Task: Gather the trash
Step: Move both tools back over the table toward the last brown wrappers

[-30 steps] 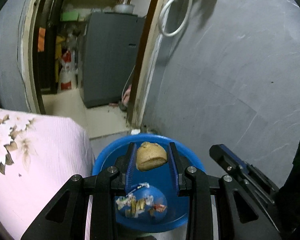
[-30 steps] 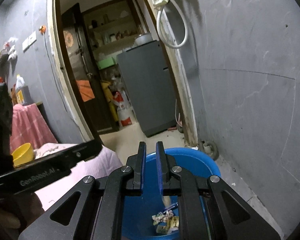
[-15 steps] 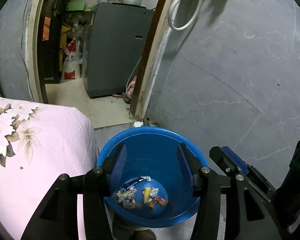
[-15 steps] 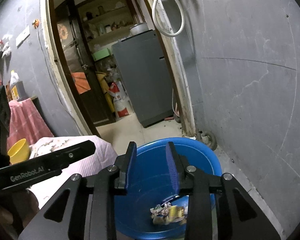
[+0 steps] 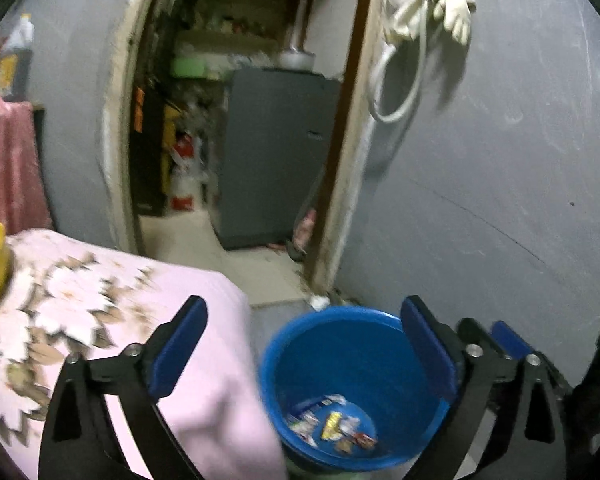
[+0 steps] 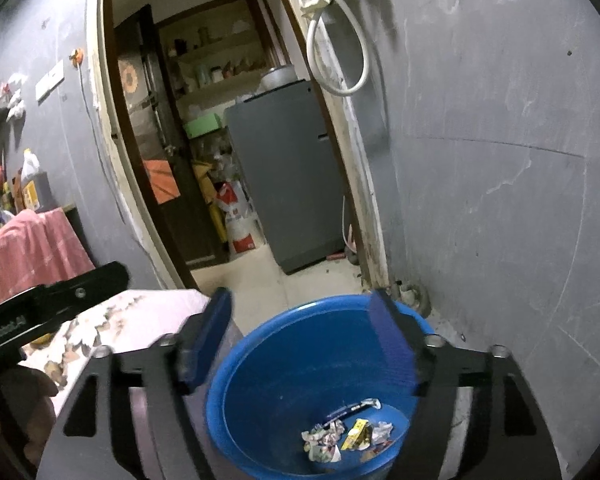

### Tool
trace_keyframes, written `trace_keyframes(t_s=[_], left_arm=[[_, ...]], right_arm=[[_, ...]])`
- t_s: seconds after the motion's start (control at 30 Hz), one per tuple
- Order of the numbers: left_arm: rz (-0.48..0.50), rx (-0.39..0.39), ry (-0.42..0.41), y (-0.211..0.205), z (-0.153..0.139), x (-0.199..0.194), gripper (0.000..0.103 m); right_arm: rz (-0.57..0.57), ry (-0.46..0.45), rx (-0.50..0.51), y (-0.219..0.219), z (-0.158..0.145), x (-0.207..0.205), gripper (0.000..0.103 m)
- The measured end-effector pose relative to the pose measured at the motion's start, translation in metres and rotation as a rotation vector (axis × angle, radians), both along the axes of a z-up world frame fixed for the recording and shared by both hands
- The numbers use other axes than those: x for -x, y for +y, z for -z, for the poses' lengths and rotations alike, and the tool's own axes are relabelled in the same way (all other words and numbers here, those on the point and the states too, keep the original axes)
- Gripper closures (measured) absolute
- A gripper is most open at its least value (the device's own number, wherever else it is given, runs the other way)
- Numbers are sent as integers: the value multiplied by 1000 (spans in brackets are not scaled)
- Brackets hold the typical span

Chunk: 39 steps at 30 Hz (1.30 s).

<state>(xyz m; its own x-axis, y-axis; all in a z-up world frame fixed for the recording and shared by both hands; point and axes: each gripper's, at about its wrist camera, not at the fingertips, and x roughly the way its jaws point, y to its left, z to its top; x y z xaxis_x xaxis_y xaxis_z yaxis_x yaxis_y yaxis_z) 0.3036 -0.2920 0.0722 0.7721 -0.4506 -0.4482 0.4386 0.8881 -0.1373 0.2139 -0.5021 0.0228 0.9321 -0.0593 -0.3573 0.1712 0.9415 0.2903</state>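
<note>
Hovering: both grippers hang over the blue bin (image 6: 260,364), each pointing down and forward.
Left gripper (image 5: 304,348): spread wide, nothing between its pads; its jaws have just been opening.
Right gripper (image 6: 300,340): spread, nothing held; its jaws have likewise just been opening.
Collected trash (image 6: 346,438): crumpled wrappers lie on the bin's bottom, below and ahead of the right gripper, below and right of the left gripper's centre.
Bed (image 5: 112,312): its pink flowered cover lies left of both grippers, under the left gripper's left finger.
Nearer hand: left, by my reading, for anything remaining on the bed.
Remaining trash: none visible on the bed; cannot tell beyond.
</note>
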Motion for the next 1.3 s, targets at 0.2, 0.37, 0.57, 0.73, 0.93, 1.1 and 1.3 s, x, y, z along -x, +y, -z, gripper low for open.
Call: trace_keyframes(t_s=[0.2, 0.37, 0.57, 0.73, 0.93, 1.1, 1.3], left_arm=[[-76, -14, -103, 33, -8, 16, 3], [-137, 2, -154, 68, -17, 29, 3], [-216, 3, -201, 110, -27, 43, 3], [-284, -4, -223, 146, -30, 52, 2], [-372, 1, -224, 188, -32, 59, 2], [-430, 12, -222, 218, -29, 66, 2], [-479, 10, -220, 250, -26, 70, 2]], right_arm=[[2, -68, 0, 12, -12, 4, 9], [-3, -159, 30, 30, -25, 12, 0], [-39, -181, 63, 59, -36, 9, 0], [-79, -214, 115, 94, -48, 6, 0], [-151, -245, 167, 137, -59, 2, 0], [-206, -268, 204, 171, -64, -2, 0], [-263, -280, 228, 202, -65, -8, 0]])
